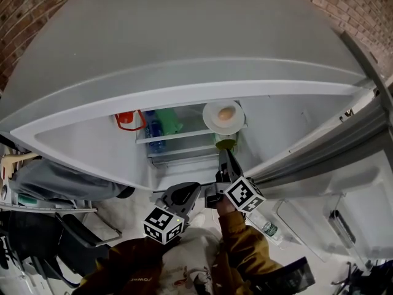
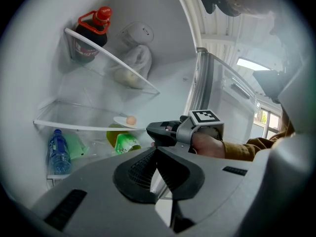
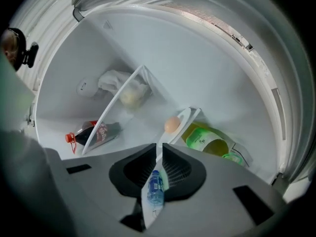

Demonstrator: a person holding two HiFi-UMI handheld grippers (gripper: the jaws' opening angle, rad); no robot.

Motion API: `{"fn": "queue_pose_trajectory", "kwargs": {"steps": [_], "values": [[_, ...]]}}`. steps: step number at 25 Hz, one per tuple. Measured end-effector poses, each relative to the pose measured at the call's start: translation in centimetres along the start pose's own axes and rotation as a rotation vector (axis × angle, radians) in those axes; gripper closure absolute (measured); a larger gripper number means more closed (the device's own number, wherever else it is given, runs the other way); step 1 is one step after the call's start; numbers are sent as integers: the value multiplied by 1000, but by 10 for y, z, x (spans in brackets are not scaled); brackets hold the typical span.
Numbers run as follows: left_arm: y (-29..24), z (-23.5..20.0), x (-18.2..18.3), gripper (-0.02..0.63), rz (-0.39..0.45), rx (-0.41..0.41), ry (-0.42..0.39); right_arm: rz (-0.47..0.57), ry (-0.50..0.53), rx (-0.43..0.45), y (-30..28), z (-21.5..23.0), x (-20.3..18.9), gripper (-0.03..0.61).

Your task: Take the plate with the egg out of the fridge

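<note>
**Round white plate (image 1: 213, 123) with a smooth tan egg (image 1: 226, 113) sits on the fridge shelf**

The plate lies flat on a clear glass shelf (image 2: 74, 125) inside the white fridge (image 3: 197, 73), at the head view's centre, with the oval egg on its glossy middle. The right gripper (image 3: 159, 146), grey moulded plastic with ribbed black pads, points at the plate's near rim. Its jaws stand a thin slit apart, gripping nothing. The left gripper (image 2: 157, 151) hangs to its lower left in the head view, jaws pressed together and empty. Under the shelf are a green-labelled bottle of yellow drink (image 3: 207, 141) and a blue plastic water bottle (image 2: 58, 152). A red-capped dark cola bottle (image 2: 91, 31) stands at the left gripper view's upper left.
</note>
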State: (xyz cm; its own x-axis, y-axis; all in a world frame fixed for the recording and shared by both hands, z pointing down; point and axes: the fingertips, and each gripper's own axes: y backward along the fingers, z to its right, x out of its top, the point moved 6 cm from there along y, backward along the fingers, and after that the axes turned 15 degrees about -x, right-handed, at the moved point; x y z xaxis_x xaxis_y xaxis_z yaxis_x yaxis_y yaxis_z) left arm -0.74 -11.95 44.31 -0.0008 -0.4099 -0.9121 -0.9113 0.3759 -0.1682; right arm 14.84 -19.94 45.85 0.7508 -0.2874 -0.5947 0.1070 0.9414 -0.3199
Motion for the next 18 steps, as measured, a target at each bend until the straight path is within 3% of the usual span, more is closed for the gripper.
{"fn": "queue_pose_trajectory", "kwargs": {"steps": [18], "values": [[0, -13, 9, 606, 10, 0, -2, -29, -86, -24, -24, 4, 2, 523]]}}
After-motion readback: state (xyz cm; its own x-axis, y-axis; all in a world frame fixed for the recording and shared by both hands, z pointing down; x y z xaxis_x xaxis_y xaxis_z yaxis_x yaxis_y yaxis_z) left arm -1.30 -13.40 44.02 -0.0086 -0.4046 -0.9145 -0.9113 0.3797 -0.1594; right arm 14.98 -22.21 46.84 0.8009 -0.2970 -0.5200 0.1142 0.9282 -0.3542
